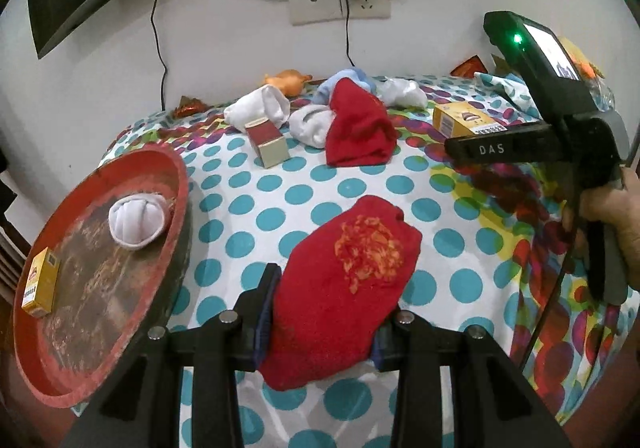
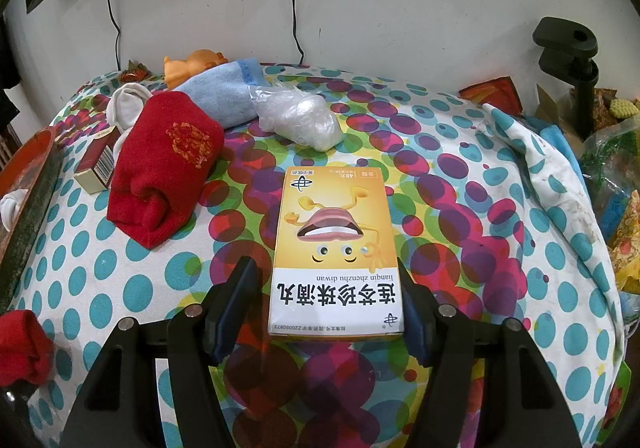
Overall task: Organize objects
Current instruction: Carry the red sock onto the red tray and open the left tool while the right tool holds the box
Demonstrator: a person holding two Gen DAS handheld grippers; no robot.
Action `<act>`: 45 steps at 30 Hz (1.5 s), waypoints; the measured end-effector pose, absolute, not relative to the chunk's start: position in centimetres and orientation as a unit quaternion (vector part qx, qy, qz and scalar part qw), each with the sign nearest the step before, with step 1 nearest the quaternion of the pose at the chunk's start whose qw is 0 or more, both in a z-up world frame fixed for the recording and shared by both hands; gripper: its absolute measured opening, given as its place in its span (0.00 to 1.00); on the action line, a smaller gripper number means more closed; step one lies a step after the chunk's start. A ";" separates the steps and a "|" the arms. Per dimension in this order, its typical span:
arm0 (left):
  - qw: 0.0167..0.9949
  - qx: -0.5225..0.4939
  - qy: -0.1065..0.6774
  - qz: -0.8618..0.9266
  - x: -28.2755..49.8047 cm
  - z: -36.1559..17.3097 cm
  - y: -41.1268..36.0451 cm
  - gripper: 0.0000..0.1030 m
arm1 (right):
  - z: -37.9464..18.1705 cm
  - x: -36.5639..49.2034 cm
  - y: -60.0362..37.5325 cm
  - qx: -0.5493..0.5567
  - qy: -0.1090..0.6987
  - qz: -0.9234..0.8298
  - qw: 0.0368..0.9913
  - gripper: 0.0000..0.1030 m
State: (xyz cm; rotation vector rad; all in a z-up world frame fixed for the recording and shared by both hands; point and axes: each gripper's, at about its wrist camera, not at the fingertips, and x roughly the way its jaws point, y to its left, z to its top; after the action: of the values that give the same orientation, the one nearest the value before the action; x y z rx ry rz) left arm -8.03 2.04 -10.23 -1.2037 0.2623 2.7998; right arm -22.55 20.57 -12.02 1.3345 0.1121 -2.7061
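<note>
At the far left, the red tray [image 1: 182, 184] carries a rolled white sock [image 1: 137, 221] and a small yellow box [image 1: 40, 282]. Just beside the tray to the right, the left gripper [image 1: 326, 322] is pinching a red sock with an orange pattern [image 1: 348, 280]; both pads press on the sock from its two sides, over the dotted tablecloth [image 1: 280, 188]. Further back lie a dark red box [image 1: 267, 142], more white socks [image 1: 260, 108] and a second red sock [image 1: 358, 128]. On the right side, the right gripper [image 2: 330, 312] stands spread around the yellow medicine box [image 2: 336, 252], which lies flat on the cloth. Its right finger touches the box edge, while the left finger stays a little apart.
</note>
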 end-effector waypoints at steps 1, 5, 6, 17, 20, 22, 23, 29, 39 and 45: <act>0.040 -0.394 0.081 0.915 -7.9 -10.1 1.8 0.36 | -12.0 -22.5 20.6 0.441 0.037 -0.895 0.061 0.61; 0.040 -0.397 0.070 0.914 -7.6 -9.7 1.0 0.36 | -12.0 -22.5 20.5 0.441 0.037 -0.895 0.061 0.61; 0.041 -0.396 0.068 0.915 -7.5 -9.5 0.9 0.36 | -12.0 -22.5 20.5 0.441 0.037 -0.895 0.061 0.61; 0.040 -0.385 0.049 0.921 -6.5 -7.4 -0.4 0.36 | -12.0 -22.5 20.5 0.441 0.037 -0.895 0.060 0.61; 0.030 -0.374 0.048 0.926 -6.1 -6.6 -1.2 0.36 | -12.0 -22.5 20.5 0.441 0.037 -0.895 0.060 0.61; 0.015 -0.364 0.048 0.930 -5.8 -6.3 -1.9 0.36 | -12.0 -22.5 20.5 0.441 0.037 -0.895 0.060 0.61; 0.016 -0.366 0.047 0.929 -5.9 -6.3 -2.2 0.36 | -12.0 -22.5 20.5 0.441 0.037 -0.895 0.060 0.61; -0.003 -0.374 0.026 0.927 -5.9 -6.1 -4.8 0.36 | -12.0 -22.5 20.5 0.441 0.037 -0.895 0.059 0.61; -0.036 -0.384 0.018 0.922 -5.9 -5.7 -9.0 0.36 | -12.0 -22.5 20.5 0.441 0.037 -0.895 0.059 0.61; -0.051 -0.394 0.022 0.918 -6.1 -5.9 -11.0 0.36 | -12.0 -22.5 20.5 0.441 0.037 -0.895 0.058 0.61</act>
State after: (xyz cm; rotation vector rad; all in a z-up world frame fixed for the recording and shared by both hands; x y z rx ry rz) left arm -6.11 -11.04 -5.89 -1.2784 0.0724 2.9806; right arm -22.49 20.48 -12.05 1.3367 0.1121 -2.7109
